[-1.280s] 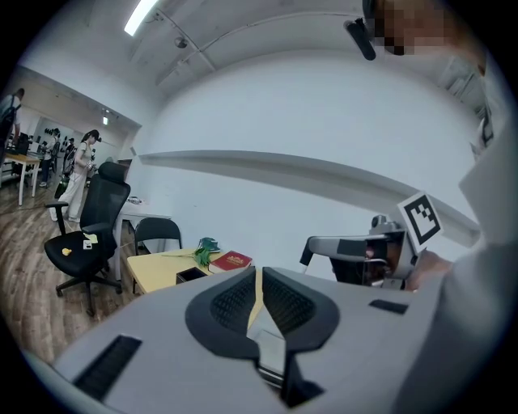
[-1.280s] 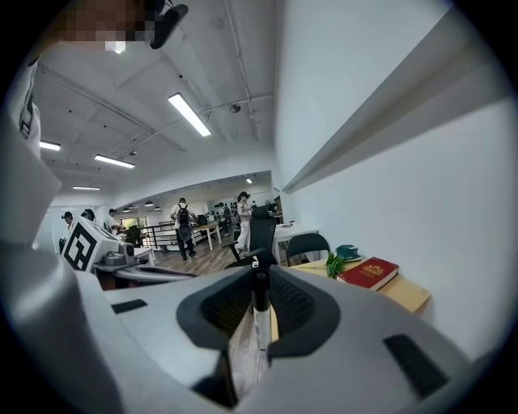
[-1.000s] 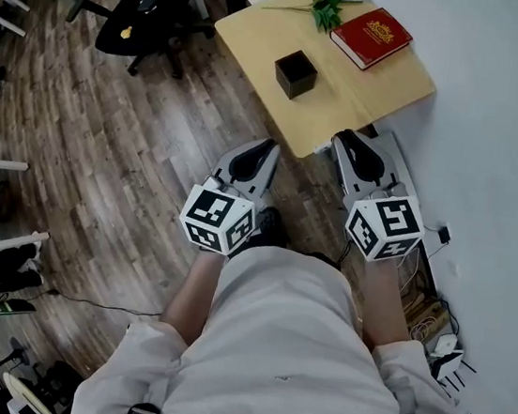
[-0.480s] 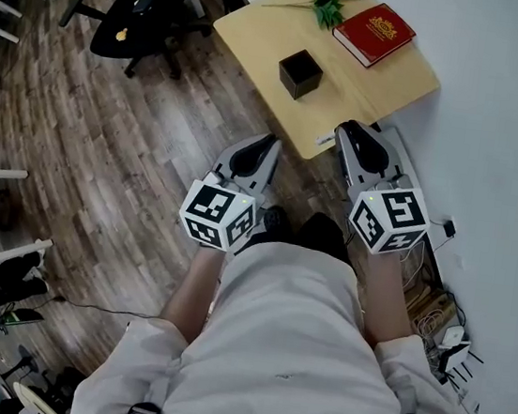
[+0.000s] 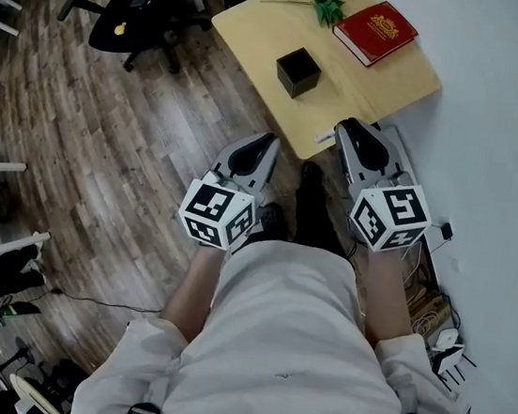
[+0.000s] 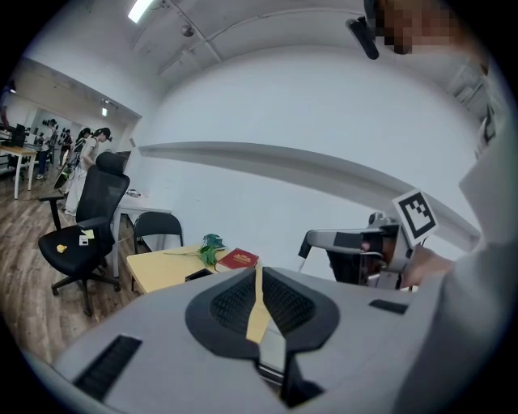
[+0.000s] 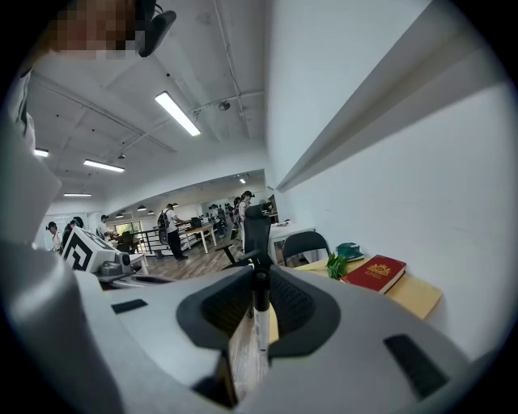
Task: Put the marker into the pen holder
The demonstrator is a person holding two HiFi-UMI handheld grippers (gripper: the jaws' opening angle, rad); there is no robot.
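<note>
right gripper (image 5: 362,141) clamped on marker (image 7: 260,311) | left gripper (image 5: 252,156) nearly closed, empty | pen holder (image 5: 297,72) on table (image 5: 380,75), 11 o'clock of right gripper | marker grasped; carry and drop remain

The table (image 5: 389,81) is pale smooth wood, the floor (image 5: 136,138) darker wood planks. The book (image 5: 374,34) cover looks glossy; the marker (image 7: 261,326) is smooth plastic.

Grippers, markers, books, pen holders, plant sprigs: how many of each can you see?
Grippers: 2, left gripper and right gripper
Marker, in the right gripper: 1
Red book: 1
Black pen holder: 1
Green plant sprig: 1
Total: 6
</note>
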